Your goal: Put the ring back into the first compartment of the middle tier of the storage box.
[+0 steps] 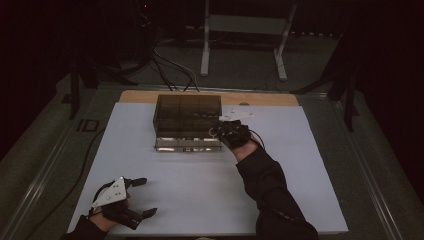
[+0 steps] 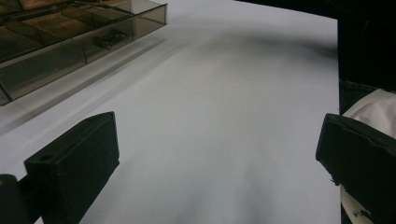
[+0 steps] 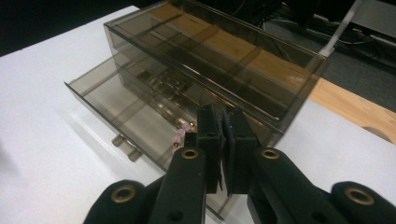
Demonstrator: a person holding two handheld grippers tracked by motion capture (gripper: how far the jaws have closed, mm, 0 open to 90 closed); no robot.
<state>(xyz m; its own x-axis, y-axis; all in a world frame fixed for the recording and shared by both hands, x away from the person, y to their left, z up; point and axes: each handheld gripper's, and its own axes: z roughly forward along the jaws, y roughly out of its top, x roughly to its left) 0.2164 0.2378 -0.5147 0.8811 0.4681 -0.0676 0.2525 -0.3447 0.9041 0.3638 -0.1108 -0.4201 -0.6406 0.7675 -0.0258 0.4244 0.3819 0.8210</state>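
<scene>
The right hand-held gripper (image 3: 223, 140) has its two black jaws pressed together, and a short string of small pale pink beads (image 3: 181, 135) hangs at the left edge of the jaw tips; the beads look pinched there, though the exact contact is hard to make out. Directly beyond and below those jaw tips sits the smoky, translucent brown plastic drawer box (image 3: 210, 60), its lower drawer (image 3: 116, 102) pulled out toward the gripper's left and divided into compartments. The beads hang just over the near corner of that open drawer. Two small knobs show on the drawer's front, to the gripper's lower left. In the high view the right hand-held gripper (image 1: 227, 132) lies against the right front corner of the box (image 1: 187, 117), with a dark-sleeved forearm (image 1: 270, 190) trailing back from it.

The left hand-held gripper (image 1: 142, 197) rests low on the white worktop (image 1: 200, 200), well apart from the box, its jaws spread wide with nothing between them. Its own view shows bare white worktop (image 2: 210, 116) between the two black jaws, the drawer box (image 2: 70, 42) far ahead to its upper left, and a small dark metallic item (image 2: 109, 38), too blurred to identify, in one drawer compartment.
</scene>
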